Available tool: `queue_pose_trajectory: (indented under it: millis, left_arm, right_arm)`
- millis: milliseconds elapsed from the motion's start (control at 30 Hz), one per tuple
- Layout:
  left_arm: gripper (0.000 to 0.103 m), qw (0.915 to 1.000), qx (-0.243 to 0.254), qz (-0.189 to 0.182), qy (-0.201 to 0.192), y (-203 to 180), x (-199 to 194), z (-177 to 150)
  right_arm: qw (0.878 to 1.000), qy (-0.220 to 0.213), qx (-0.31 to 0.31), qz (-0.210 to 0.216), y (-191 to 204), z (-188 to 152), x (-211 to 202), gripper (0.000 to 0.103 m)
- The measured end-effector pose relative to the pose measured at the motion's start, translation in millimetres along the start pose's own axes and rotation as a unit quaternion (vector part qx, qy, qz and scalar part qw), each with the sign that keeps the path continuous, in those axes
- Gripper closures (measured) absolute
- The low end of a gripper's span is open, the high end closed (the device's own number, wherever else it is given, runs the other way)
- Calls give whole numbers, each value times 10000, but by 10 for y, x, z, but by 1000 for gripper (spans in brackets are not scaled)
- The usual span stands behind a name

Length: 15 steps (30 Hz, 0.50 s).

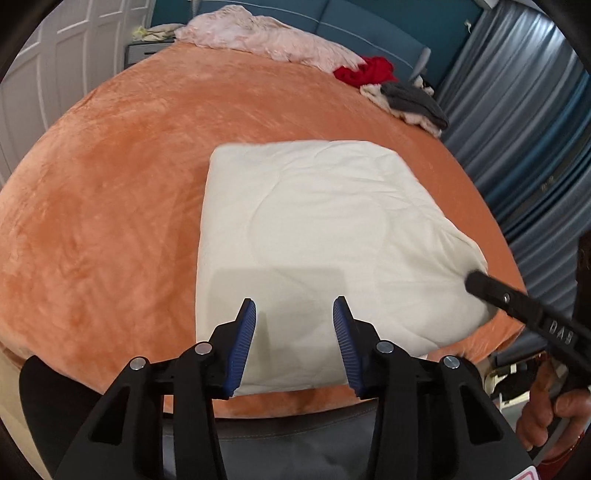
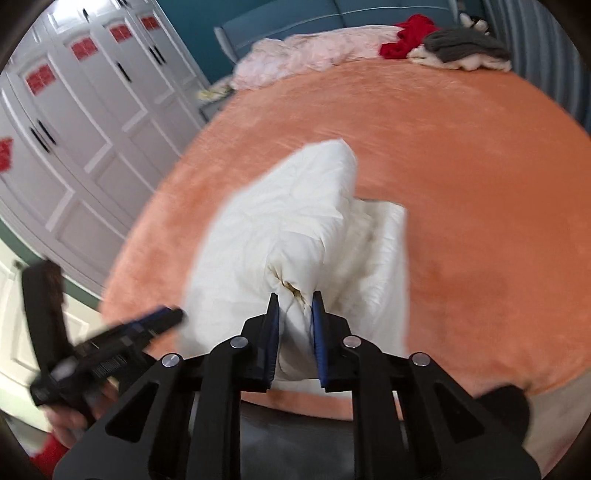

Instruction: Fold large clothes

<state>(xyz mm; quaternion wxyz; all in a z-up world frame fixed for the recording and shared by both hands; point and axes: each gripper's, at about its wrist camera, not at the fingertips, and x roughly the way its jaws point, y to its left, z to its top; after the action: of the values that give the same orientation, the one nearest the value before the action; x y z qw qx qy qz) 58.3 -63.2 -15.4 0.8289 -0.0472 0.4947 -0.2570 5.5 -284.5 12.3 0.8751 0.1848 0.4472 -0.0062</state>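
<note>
Right gripper [image 2: 294, 301] clenched on a bunched corner of the folded white quilt [image 1: 314, 240], lifting it off the bed; left gripper [image 1: 294, 308] released, jaws apart, nothing between them, above the quilt's near edge. One quilt, lying toward the near right part of the orange bed cover [image 1: 110, 203]. At the far edge: one pink blanket [image 1: 266, 37], one red garment [image 1: 365, 72], one grey-and-cream clothes pile [image 1: 410, 101]. White wardrobe [image 2: 92, 110] beside the bed, blue headboard [image 1: 351, 22], blue-grey curtain [image 1: 517, 129].

we see an orange blanket [image 1: 110, 184] covering the bed. at its far edge lie a pink cover [image 1: 266, 37], a red garment [image 1: 369, 72] and a grey garment [image 1: 413, 98]. white wardrobe doors [image 2: 74, 129] stand alongside.
</note>
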Motion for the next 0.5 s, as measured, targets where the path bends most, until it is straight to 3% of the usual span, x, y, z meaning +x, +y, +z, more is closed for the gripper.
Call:
queue_pose_trajectory:
  millis: [300,500]
  left_arm:
    - [65,9972,392,431,459,-190,432,-166]
    - [66,9949,503,660,580,-227,632,-236]
  right_arm:
    - [9949,755,80,-662,-305,-412,542,88]
    - [9925,988,213,-684,-406,-497,824,87]
